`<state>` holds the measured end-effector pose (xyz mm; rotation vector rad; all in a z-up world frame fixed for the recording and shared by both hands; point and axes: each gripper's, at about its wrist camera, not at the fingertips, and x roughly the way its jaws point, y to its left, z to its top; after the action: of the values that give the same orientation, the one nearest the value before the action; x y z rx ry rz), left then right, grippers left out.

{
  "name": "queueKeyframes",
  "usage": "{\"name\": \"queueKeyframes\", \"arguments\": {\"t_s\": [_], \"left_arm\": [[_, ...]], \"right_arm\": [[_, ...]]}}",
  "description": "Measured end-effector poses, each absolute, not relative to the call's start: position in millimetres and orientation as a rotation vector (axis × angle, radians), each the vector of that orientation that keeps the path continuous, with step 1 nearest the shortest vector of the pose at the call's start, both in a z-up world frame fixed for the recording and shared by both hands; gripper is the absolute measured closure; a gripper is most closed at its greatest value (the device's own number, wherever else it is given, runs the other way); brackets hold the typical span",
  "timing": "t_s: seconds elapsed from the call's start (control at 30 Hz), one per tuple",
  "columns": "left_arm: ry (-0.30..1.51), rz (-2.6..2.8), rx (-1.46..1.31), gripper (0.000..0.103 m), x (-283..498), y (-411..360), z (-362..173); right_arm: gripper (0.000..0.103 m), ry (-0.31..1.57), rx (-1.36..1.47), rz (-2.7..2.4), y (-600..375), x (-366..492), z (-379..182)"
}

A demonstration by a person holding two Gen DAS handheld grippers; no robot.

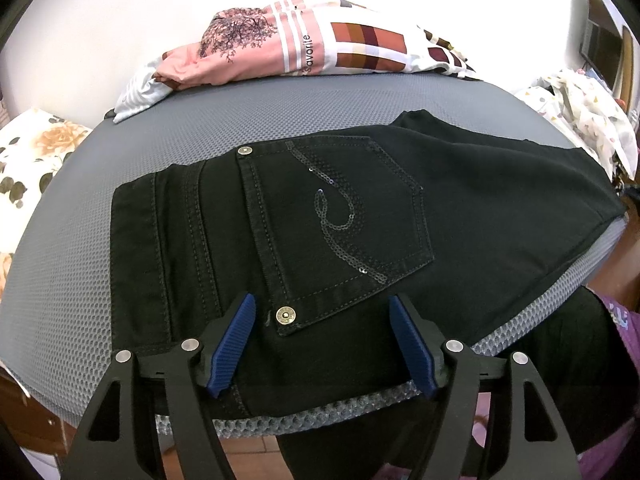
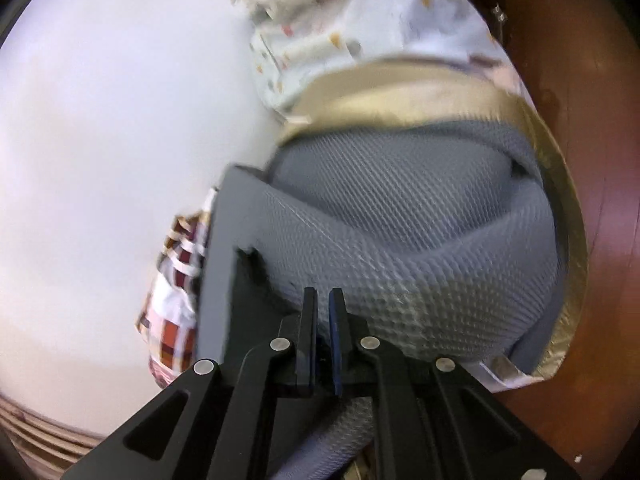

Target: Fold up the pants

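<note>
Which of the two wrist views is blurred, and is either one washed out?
Left wrist view: sharp, stitching on the black pants crisp, only fisheye bending. Right wrist view: motion-smeared, grey mat and patterned cloth soft, white wall nearly blown out.

I see a grey mesh mat [image 1: 80, 240] covering the table, its textured edge hanging over the near side. At the far side lies a heap of folded clothes [image 1: 304, 40], pink and white with brown and red checks and a dark tree print. A flowered cloth [image 1: 32, 152] sits off to the left, and a white cloth with small coloured specks [image 1: 584, 112] to the right. Behind them stands a plain white wall [image 1: 100, 20].
</note>
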<state>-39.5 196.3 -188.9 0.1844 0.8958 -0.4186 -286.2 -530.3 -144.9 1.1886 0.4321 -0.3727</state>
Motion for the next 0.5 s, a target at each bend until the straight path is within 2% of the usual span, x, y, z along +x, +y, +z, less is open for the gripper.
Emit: {"name": "queueKeyframes", "arguments": {"t_s": [0.13, 0.2, 0.3, 0.5], "left_arm": [[0.893, -0.418, 0.189, 0.033, -39.8, 195.5, -189.0], [0.892, -0.416, 0.197, 0.033, -39.7, 194.0, -186.5], [0.874, -0.410, 0.218, 0.033, -40.9, 191.2, -177.9], [0.810, -0.378, 0.193, 0.033, -39.5, 196.7, -147.4]], "right_arm": [[0.094, 0.635, 0.845, -0.177, -470.4, -206.5, -95.5], [0.090, 0.742, 0.663, -0.051, -424.2, -157.8, -83.1], [0.078, 0.864, 0.442, 0.081, -362.2, -99.0, -81.6], [0.078, 1.000, 0.074, 0.202, -268.6, -21.6, -106.3]]}}
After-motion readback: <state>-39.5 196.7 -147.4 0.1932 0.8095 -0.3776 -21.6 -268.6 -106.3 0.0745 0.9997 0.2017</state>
